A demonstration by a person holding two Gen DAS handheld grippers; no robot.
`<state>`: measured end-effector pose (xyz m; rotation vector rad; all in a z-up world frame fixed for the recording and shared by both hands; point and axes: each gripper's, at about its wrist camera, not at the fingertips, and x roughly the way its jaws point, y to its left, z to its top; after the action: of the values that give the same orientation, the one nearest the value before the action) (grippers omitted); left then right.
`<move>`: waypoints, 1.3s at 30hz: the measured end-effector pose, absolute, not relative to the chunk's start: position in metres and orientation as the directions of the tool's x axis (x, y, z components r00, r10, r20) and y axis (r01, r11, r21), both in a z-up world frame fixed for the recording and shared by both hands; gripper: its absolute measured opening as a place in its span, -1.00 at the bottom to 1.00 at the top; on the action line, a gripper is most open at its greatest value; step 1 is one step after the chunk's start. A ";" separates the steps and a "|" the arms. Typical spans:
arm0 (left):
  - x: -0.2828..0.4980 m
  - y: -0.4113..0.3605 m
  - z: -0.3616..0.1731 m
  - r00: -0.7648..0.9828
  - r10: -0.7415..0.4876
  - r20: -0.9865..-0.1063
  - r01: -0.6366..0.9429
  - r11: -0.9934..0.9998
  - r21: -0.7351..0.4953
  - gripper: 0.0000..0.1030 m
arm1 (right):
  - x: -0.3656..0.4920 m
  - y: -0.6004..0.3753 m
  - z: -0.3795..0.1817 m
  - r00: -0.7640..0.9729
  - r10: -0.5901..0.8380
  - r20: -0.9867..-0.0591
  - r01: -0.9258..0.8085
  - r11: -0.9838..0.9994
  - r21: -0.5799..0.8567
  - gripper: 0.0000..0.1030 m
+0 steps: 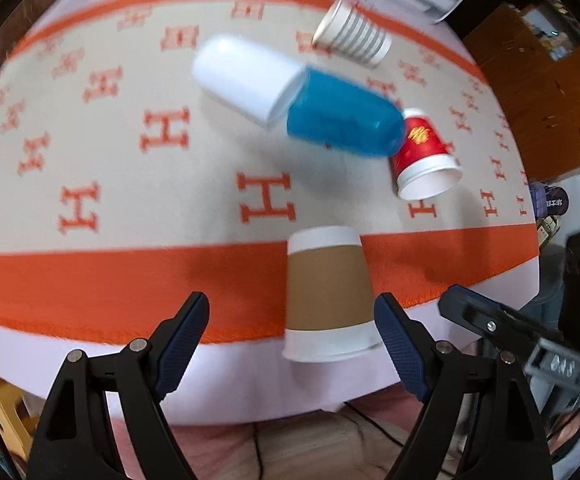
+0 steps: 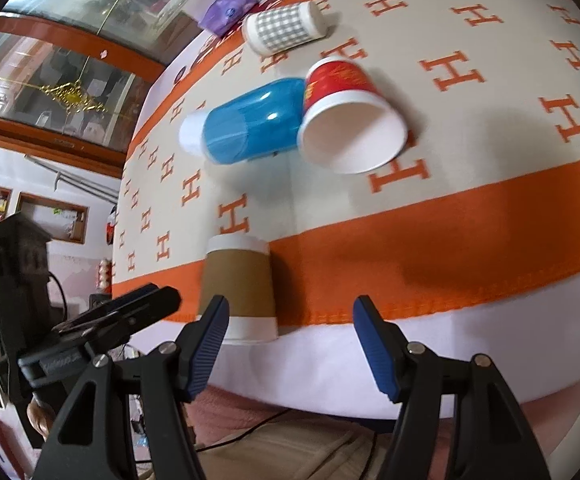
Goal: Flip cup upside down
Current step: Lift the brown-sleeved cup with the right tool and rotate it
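Spreading wide, the left gripper [image 1: 292,326] holds nothing; its right finger [image 1: 396,334] sits just beside the brown-sleeved paper cup [image 1: 328,294], touching or not cannot be told. Right gripper [image 2: 290,338] is likewise spread, empty, with the cup [image 2: 237,286] just left of its left finger. Cup stands upside down, rim down, at the near edge of the orange-banded tablecloth [image 1: 89,280]; white body, brown sleeve. Farther in, a red cup [image 2: 346,116] and blue-and-white capsule container [image 2: 245,122] lie on their sides, touching.
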<state>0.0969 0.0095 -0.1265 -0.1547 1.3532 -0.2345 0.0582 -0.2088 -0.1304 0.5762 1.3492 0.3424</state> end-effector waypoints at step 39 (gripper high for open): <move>0.077 0.077 -0.152 0.309 -0.290 -0.906 0.115 0.957 -0.267 0.77 | 0.109 -0.120 -0.166 -0.101 0.466 -0.879 0.040 0.885 0.465 0.25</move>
<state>0.0769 0.0772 -0.1520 -0.1634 1.2290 -0.2690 0.1094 -0.1203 -0.1658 0.3981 1.6456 0.3743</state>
